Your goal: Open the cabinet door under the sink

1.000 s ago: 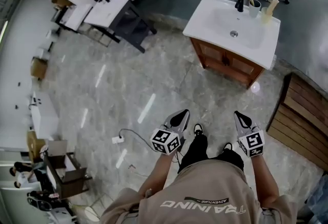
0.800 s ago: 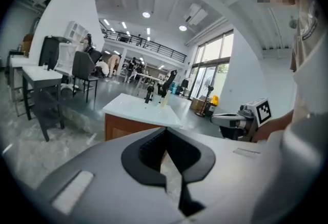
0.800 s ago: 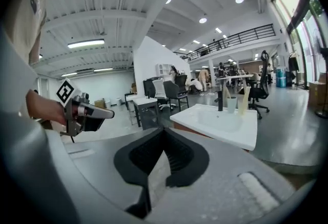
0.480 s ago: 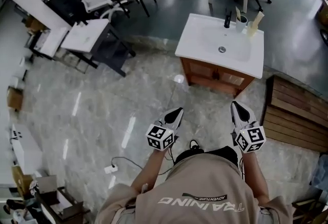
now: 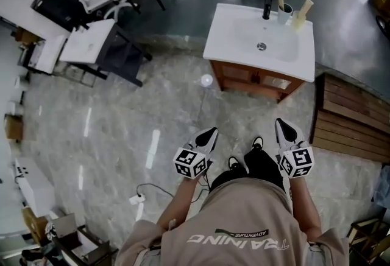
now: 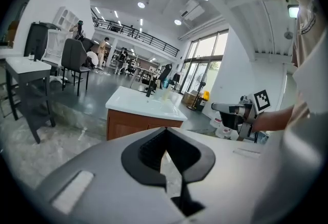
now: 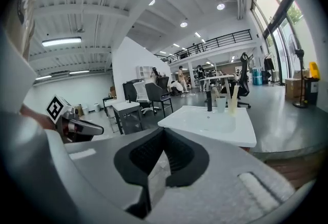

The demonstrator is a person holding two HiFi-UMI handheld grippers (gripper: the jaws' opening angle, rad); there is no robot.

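Note:
A sink vanity stands ahead of me on the stone floor, with a white basin top [image 5: 244, 45] over a brown wooden cabinet [image 5: 253, 83]. Its doors look closed. My left gripper [image 5: 209, 133] is held in front of my waist, shut and empty, pointing toward the cabinet's left side and well short of it. My right gripper [image 5: 284, 126] is level with it, also shut and empty. In the left gripper view the cabinet [image 6: 134, 124] lies beyond the closed jaw tips [image 6: 165, 130]. The basin [image 7: 212, 124] shows past the right gripper [image 7: 164, 130] in the right gripper view.
A black faucet [image 5: 267, 11], a cup [image 5: 284, 14] and a bottle stand at the basin's back. A slatted wooden platform [image 5: 350, 119] lies right of the vanity. Desks and chairs [image 5: 97, 9] fill the upper left. A power strip with its cable [image 5: 137, 199] lies on the floor.
The person has walked toward the vanity, which now sits more squarely ahead in the head view. Both grippers came forward with the body and stayed shut.

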